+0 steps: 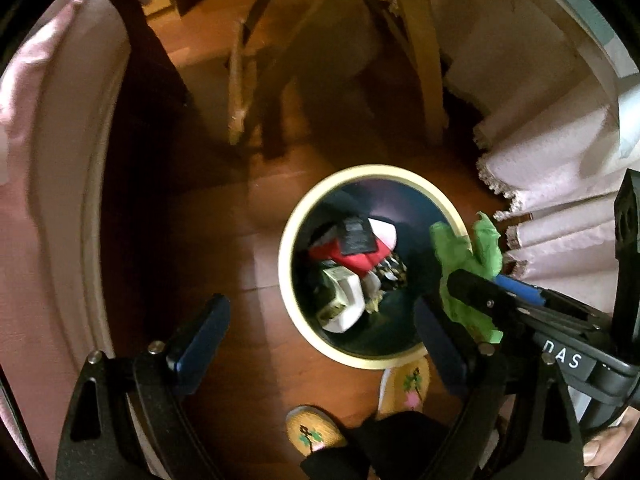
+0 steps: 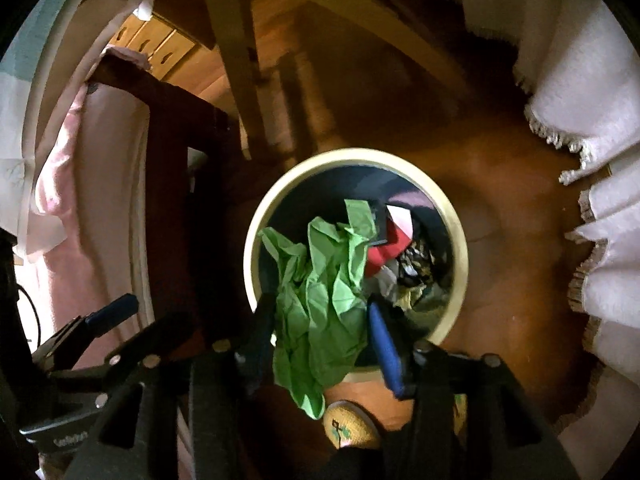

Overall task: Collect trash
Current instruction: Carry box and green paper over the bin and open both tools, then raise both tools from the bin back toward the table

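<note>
A round bin with a cream rim (image 1: 288, 240) (image 2: 460, 240) stands on the wooden floor and holds red, white and black trash (image 1: 352, 256). My right gripper (image 2: 320, 320) is shut on a crumpled green paper (image 2: 324, 296) and holds it over the bin's near rim. In the left wrist view the same green paper (image 1: 468, 256) hangs at the bin's right rim, clamped in the right gripper (image 1: 476, 288). My left gripper (image 1: 320, 332) is open and empty, with its fingers either side of the bin's near edge.
Wooden table legs (image 1: 420, 52) stand behind the bin. A fringed pale cloth (image 1: 552, 184) (image 2: 592, 132) hangs at the right. A pink cloth (image 1: 36, 160) and a dark chair leg (image 2: 168, 160) are at the left. The person's yellow slippers (image 1: 312, 432) are below the bin.
</note>
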`<state>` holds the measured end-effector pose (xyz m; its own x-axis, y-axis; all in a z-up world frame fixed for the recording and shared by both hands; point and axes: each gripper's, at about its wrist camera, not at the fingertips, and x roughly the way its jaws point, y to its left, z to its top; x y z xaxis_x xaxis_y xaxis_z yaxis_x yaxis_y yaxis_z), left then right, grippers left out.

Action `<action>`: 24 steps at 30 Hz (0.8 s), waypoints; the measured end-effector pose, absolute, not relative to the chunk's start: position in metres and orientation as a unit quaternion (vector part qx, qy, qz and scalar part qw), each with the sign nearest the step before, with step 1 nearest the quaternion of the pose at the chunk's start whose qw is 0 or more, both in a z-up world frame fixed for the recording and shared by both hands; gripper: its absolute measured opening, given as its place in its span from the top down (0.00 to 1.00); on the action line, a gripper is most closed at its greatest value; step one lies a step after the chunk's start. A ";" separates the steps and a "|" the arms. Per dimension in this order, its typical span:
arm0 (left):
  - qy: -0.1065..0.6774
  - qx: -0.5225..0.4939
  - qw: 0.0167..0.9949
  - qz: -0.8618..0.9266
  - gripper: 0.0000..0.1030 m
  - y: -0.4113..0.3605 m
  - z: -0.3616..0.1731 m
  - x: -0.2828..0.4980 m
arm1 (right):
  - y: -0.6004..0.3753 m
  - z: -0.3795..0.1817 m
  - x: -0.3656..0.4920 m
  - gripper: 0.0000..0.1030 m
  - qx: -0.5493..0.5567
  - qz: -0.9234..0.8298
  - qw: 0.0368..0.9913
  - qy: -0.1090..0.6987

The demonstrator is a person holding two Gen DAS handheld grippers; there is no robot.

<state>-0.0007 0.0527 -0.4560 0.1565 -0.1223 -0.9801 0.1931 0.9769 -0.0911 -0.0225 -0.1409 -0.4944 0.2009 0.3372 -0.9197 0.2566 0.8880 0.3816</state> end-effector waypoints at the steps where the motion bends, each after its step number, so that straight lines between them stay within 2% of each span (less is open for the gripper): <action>1: 0.636 0.024 0.764 -0.102 0.10 0.055 -0.453 0.000 | -0.138 -0.492 -0.021 0.35 0.232 0.028 0.742 0.628; 4: 0.629 0.016 0.772 -0.087 0.07 0.066 -0.444 0.003 | -0.138 -0.486 -0.019 0.20 0.224 0.022 0.752 0.619; 14: 0.620 -0.007 0.782 -0.060 0.07 0.085 -0.388 -0.002 | -0.145 -0.435 -0.029 0.20 0.220 0.008 0.763 0.608; 19: 0.607 0.000 0.792 -0.068 0.07 0.084 -0.325 -0.009 | -0.147 -0.386 -0.044 0.20 0.235 0.001 0.763 0.602; 24: 0.579 0.004 0.811 -0.083 0.07 0.084 -0.241 -0.016 | -0.142 -0.311 -0.057 0.20 0.238 0.007 0.778 0.582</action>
